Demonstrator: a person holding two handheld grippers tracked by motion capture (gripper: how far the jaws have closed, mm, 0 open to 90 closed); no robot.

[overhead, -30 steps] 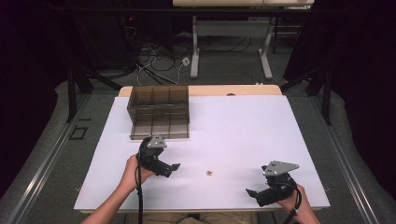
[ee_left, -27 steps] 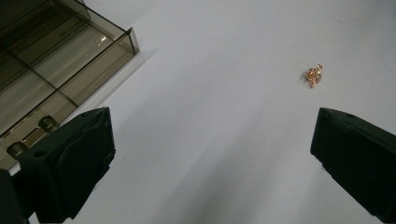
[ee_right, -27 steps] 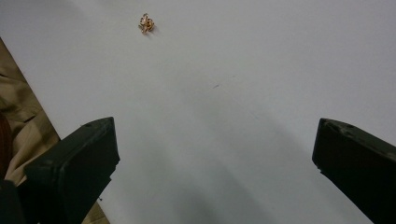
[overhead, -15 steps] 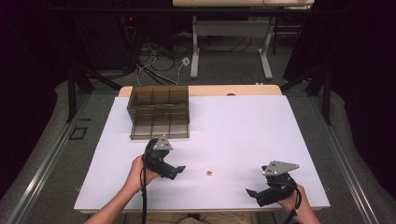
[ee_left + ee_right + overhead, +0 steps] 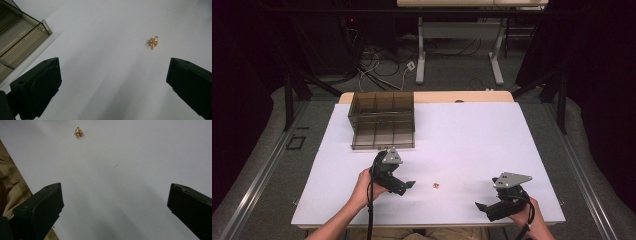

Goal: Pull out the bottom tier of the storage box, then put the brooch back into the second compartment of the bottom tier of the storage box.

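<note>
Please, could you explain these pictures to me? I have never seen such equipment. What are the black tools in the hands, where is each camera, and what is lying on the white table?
A person sits at a white table and holds one hand-held tool in each hand. These are tongs with two black jaws.

The wide picture comes from a fixed camera above. It shows the left tongs and the right tongs.

The other two pictures come from small cameras riding on each tool, looking out between its jaws.

On the table lie a small gold ornament, perhaps jewellery, and a smoky transparent box with compartments.

Both tongs are open and hold nothing. The left ones point towards the ornament.
</note>
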